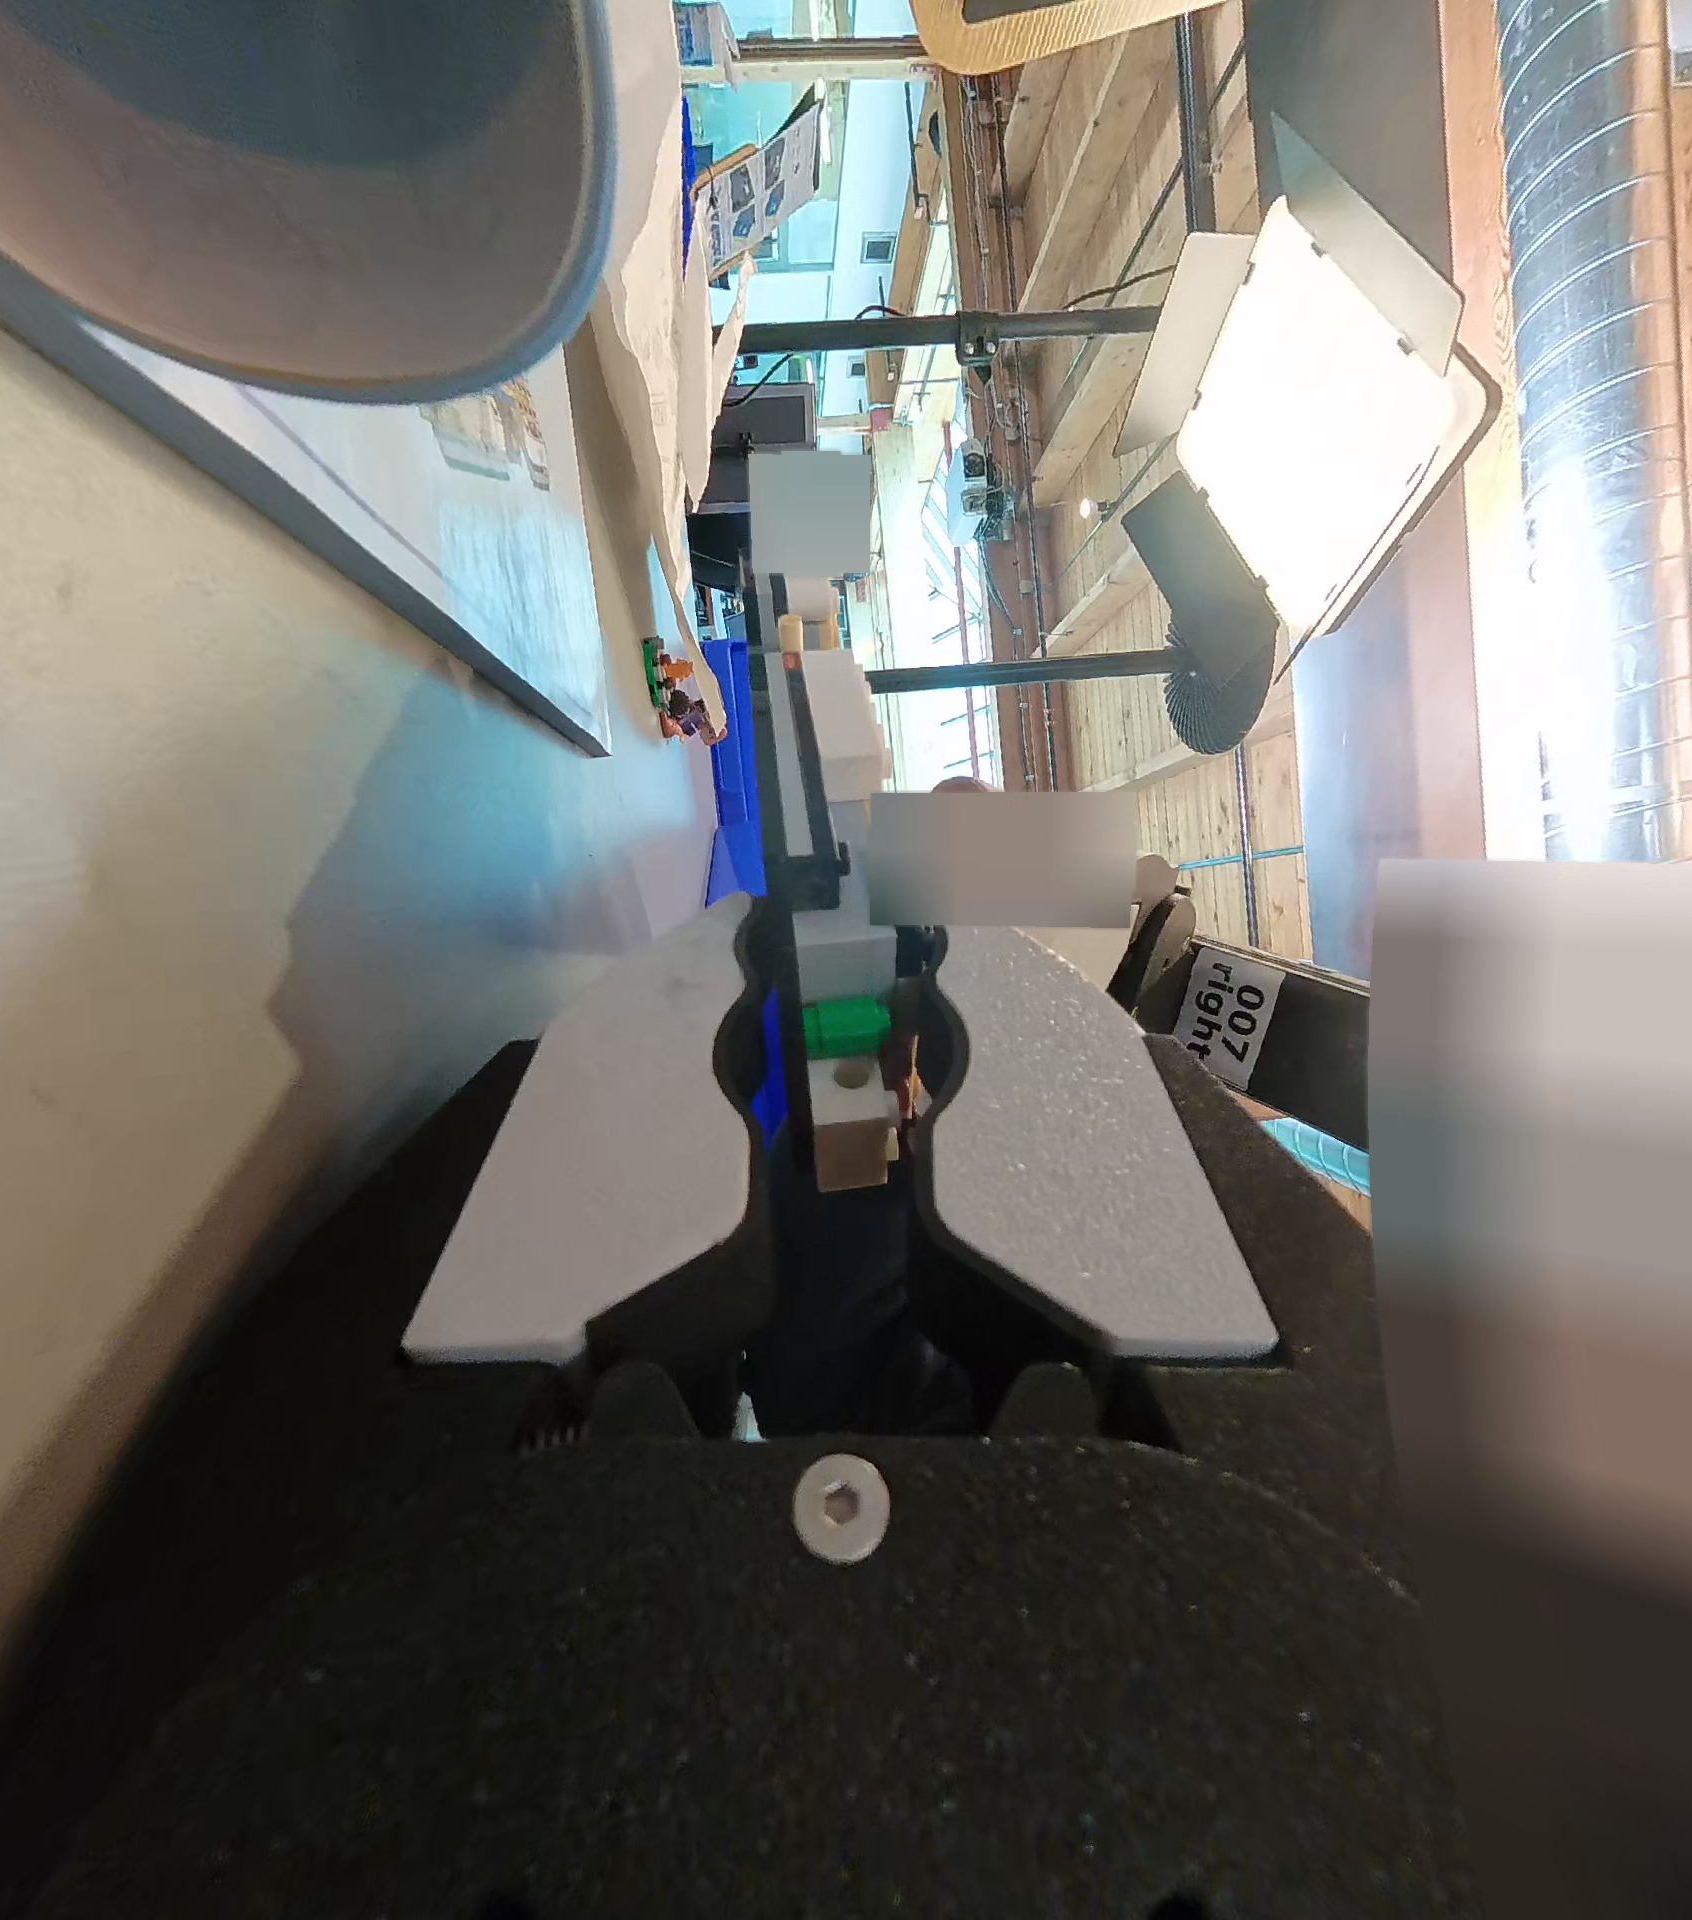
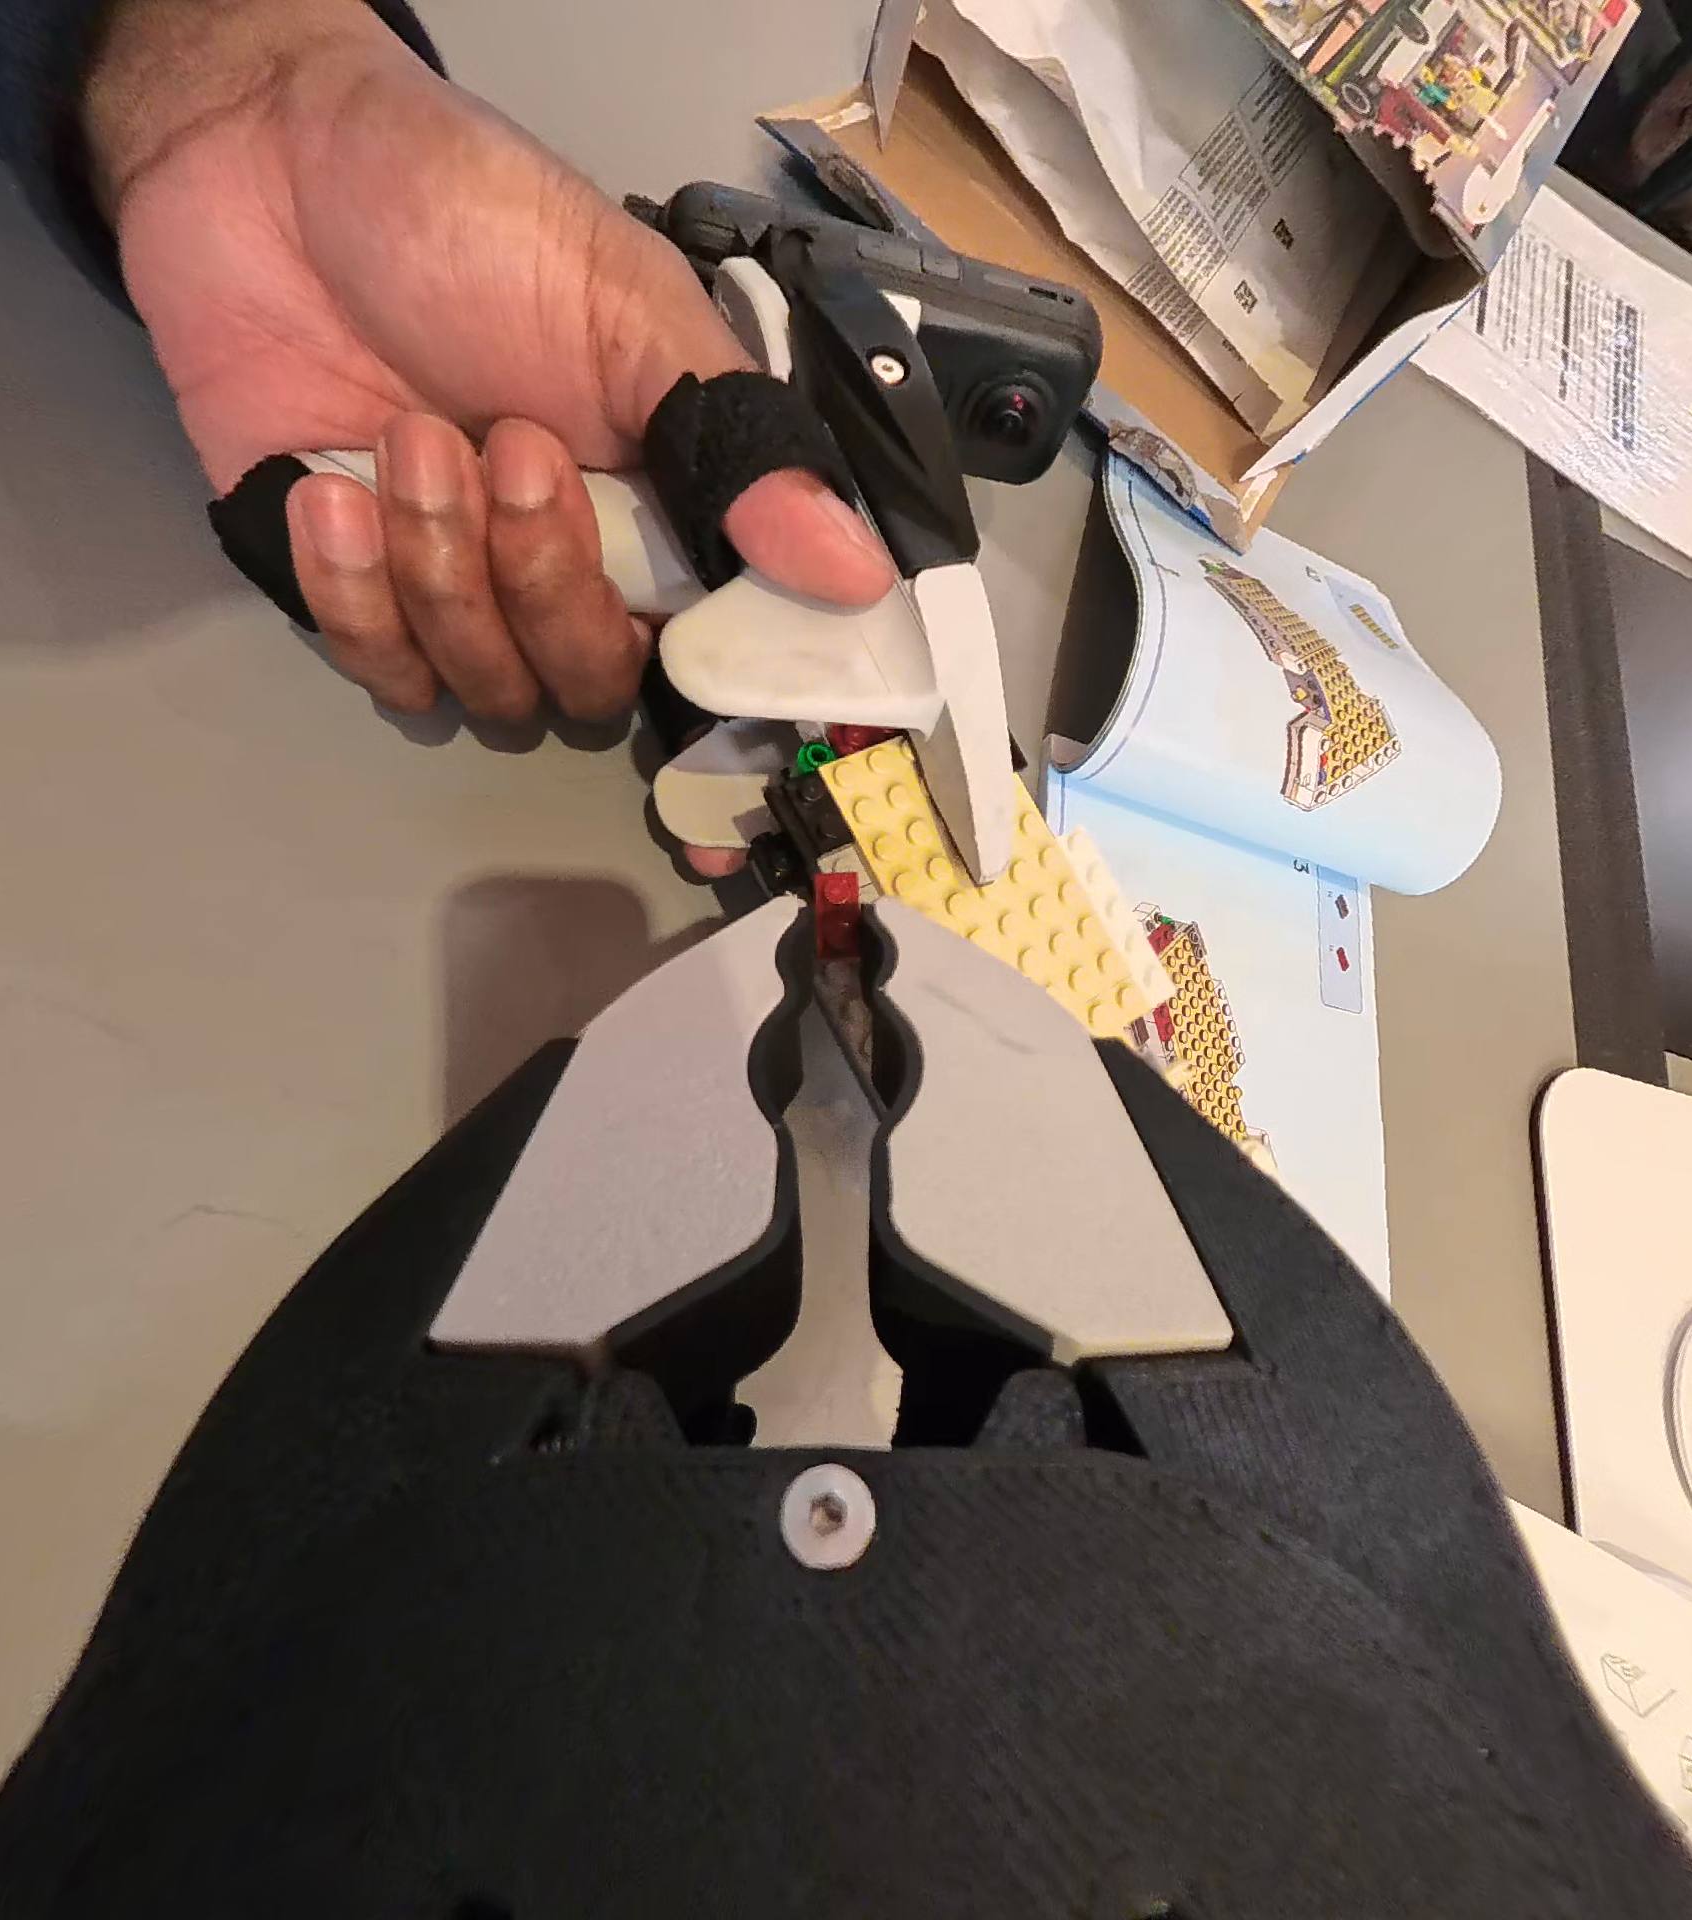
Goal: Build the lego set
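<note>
In the right wrist view a hand holds my left gripper. It is shut on a brick model with a pale yellow studded plate, black bricks and a green stud, held above the table. My right gripper is shut on a small dark red plate and holds it against the model's near edge. In the left wrist view my left gripper clamps the model edge-on, showing its green brick. The right gripper's black body shows beside it.
An open instruction booklet lies on the grey table behind the model. A torn cardboard box with paper bags stands at the back. A white tray is at the right. A blue bin, small brick figures and a bright lamp show in the left wrist view. Less than 4 cm separates the two grippers' tips.
</note>
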Demonstrator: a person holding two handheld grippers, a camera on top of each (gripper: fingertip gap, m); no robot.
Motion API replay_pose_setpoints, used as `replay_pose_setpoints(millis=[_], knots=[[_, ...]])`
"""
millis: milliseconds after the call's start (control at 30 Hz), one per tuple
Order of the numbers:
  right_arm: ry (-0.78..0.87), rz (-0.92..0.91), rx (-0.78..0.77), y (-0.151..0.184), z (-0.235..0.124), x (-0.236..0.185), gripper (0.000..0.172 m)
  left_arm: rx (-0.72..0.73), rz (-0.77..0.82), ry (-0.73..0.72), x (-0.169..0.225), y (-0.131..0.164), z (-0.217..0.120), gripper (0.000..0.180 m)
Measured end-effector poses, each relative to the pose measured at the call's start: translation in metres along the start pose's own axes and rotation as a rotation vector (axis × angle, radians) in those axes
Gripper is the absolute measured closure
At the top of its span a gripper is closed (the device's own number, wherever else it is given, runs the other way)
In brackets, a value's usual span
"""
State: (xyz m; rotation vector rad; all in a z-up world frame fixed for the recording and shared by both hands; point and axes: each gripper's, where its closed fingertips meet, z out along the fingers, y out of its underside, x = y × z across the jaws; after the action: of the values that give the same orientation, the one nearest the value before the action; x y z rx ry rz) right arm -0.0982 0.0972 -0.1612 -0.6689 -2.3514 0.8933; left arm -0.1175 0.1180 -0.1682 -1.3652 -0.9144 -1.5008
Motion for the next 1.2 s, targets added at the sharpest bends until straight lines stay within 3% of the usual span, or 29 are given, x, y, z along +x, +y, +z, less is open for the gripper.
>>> replay_pose_setpoints(millis=[33,1200], knots=[[0.001,-0.003,0.000,-0.0002,0.0001,-0.0001,0.164,-0.002,-0.001,0.000,0.0000,0.0003,0.0001,0.156],[0.042,-0.050,0.009,-0.0022,0.0026,0.0022,0.162,-0.016,-0.010,0.009,0.0005,0.0031,0.0012,0.156]])
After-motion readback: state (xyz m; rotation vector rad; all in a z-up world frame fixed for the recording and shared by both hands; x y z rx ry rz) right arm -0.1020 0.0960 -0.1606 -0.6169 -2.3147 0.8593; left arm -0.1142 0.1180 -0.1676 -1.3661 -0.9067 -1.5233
